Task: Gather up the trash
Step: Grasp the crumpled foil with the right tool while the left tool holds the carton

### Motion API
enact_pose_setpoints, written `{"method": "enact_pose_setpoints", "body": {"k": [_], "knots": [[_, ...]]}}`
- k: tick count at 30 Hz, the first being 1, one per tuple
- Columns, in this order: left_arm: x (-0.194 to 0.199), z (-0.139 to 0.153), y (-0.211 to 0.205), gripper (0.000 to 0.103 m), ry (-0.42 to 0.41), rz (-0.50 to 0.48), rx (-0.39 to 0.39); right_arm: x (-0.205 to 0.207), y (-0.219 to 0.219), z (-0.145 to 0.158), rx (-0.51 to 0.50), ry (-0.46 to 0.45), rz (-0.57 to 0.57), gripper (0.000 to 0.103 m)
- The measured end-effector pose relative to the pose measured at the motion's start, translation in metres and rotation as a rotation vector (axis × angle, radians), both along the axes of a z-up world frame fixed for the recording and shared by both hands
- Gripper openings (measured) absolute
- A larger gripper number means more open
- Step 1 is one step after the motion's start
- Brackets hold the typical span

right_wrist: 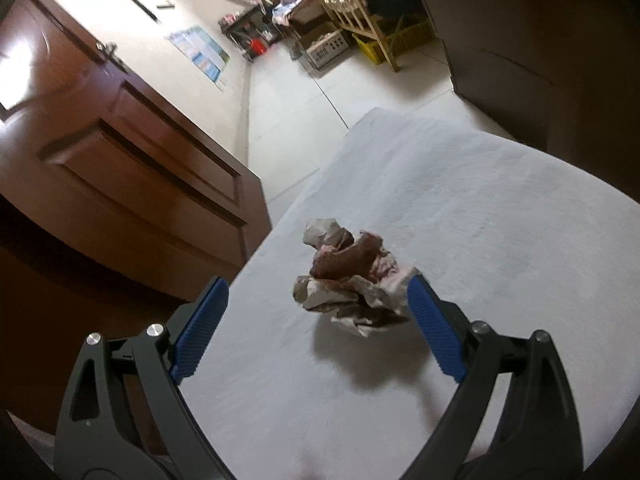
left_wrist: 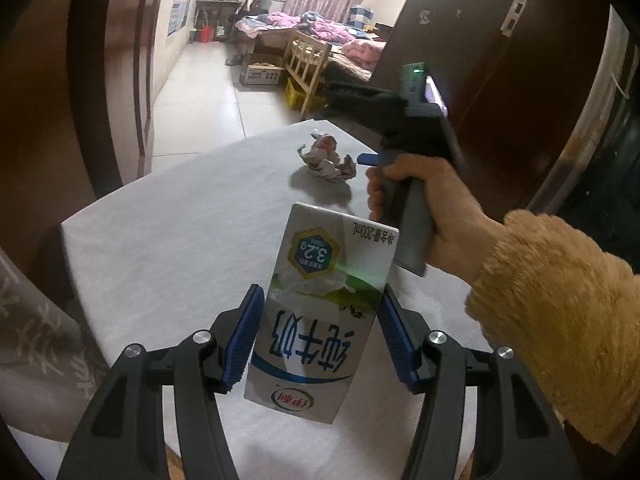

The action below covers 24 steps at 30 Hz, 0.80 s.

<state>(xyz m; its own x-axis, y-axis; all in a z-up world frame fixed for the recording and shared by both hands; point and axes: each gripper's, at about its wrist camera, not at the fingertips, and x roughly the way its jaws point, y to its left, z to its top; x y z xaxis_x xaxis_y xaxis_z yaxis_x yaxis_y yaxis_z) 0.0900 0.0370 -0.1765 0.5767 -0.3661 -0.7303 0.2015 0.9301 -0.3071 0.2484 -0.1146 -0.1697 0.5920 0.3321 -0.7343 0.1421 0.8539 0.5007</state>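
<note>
A silver-white milk carton (left_wrist: 320, 320) with blue print sits between the blue pads of my left gripper (left_wrist: 322, 292). The gripper is shut on its sides, and the carton is tilted, off the white-clothed table (left_wrist: 172, 248). A crumpled paper ball (left_wrist: 328, 158) lies near the table's far edge. A hand (left_wrist: 440, 208) in a tan fuzzy sleeve holds the other gripper over it. In the right wrist view my right gripper (right_wrist: 318, 280) stands wide open around that paper ball (right_wrist: 352, 280). The ball lies close to the right pad and far from the left one, on the table (right_wrist: 500, 220).
A brown panelled door (right_wrist: 120, 152) stands just left of the table. A dark cabinet (left_wrist: 500, 80) rises to the right. Beyond the tiled floor (left_wrist: 200, 96) are a wooden chair (left_wrist: 306, 60), a yellow crate (left_wrist: 294, 94), a cardboard box (left_wrist: 260, 74) and a bed (left_wrist: 320, 26).
</note>
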Motion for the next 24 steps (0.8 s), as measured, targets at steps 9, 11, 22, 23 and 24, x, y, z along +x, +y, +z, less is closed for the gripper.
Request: {"method": "enact_pose_setpoints", "body": {"k": [9, 11, 22, 23, 24], "knots": [[0.002, -0.007, 0.009, 0.055, 0.036, 0.037, -0.006, 0.032, 0.019, -0.016, -0.130, 0.073, 0.057, 0.059], [0.003, -0.007, 0.007, 0.055, 0.040, 0.045, -0.007, 0.033, 0.018, -0.014, -0.166, 0.075, 0.076, 0.035], [-0.006, -0.001, 0.005, 0.055, 0.027, 0.073, 0.008, -0.003, -0.007, 0.011, -0.096, -0.009, 0.068, 0.010], [-0.006, -0.001, 0.005, 0.055, 0.026, 0.079, 0.008, -0.010, -0.011, 0.017, -0.083, -0.027, 0.060, 0.010], [-0.007, -0.002, 0.006, 0.055, 0.025, 0.086, 0.004, -0.020, -0.015, 0.026, -0.066, -0.050, 0.055, 0.010]]}}
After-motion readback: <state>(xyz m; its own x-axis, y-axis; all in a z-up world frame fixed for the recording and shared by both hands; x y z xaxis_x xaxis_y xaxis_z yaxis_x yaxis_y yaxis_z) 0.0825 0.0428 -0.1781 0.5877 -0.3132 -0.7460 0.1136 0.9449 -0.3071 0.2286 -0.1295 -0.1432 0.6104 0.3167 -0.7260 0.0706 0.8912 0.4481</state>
